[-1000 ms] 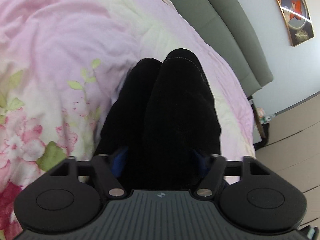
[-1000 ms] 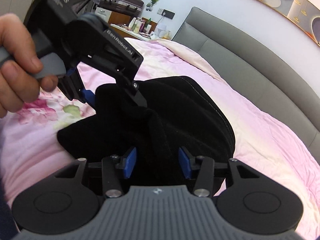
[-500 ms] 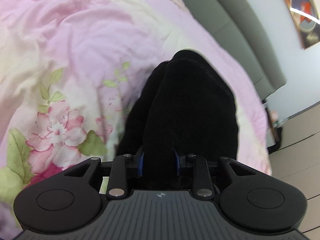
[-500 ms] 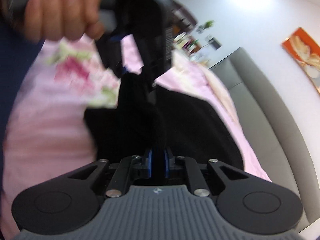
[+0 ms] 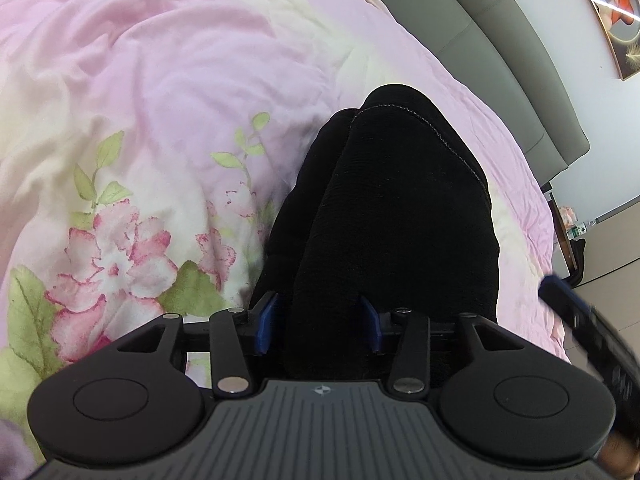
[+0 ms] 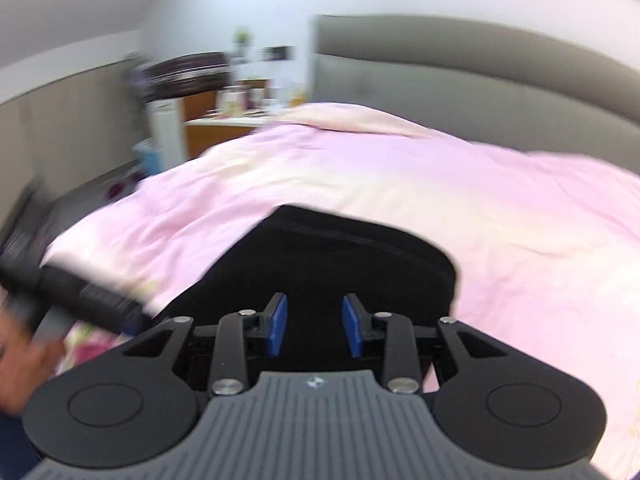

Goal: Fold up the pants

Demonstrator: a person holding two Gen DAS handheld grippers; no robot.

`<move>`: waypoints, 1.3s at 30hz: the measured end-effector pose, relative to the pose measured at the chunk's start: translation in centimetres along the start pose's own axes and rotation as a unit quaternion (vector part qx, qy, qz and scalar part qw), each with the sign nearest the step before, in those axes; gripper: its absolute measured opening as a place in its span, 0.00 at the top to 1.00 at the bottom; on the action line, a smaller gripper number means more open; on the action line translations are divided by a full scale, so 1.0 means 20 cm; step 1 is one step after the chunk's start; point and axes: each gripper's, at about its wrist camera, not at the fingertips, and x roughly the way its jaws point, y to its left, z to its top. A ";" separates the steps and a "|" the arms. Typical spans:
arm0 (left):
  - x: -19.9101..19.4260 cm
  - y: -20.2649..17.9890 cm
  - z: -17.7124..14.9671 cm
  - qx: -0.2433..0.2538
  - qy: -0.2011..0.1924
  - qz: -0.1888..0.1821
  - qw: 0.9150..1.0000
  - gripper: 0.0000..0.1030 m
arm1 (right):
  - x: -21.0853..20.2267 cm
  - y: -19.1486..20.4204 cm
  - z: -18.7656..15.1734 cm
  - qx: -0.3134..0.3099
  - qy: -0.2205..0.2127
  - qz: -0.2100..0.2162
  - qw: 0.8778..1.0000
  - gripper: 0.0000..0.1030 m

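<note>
The black pants [image 5: 400, 220] lie folded in a narrow stack on the pink floral bedspread [image 5: 160, 120]. My left gripper [image 5: 319, 324] sits at their near end; its jaws are opening, and a ridge of black fabric still lies loosely between the blue pads [image 5: 268, 322]. My right gripper [image 6: 315, 324] hovers above the pants [image 6: 340, 256]; its jaws are opening too, with nothing pinched between its pads [image 6: 352, 326]. It shows as a blur at the right edge of the left wrist view [image 5: 580, 320]. The left gripper [image 6: 80, 296] and a hand [image 6: 20, 360] are blurred at the left of the right wrist view.
A grey padded headboard [image 6: 480, 64] runs along the far side of the bed. A bedside table [image 6: 224, 120] with bottles and a dark case stands at the back left. A framed picture [image 5: 612, 12] hangs on the wall. Floor lies beyond the bed's right edge [image 5: 552, 240].
Both grippers pinched folds of the pants half a second ago and have since spread their pads. The right gripper let its fold drop, rose and rolled level; the left barely moved.
</note>
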 end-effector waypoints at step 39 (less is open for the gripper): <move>0.07 0.08 0.05 -0.029 0.013 -0.005 0.999 0.39 | 0.57 0.12 0.07 0.011 0.089 -0.024 0.996 0.63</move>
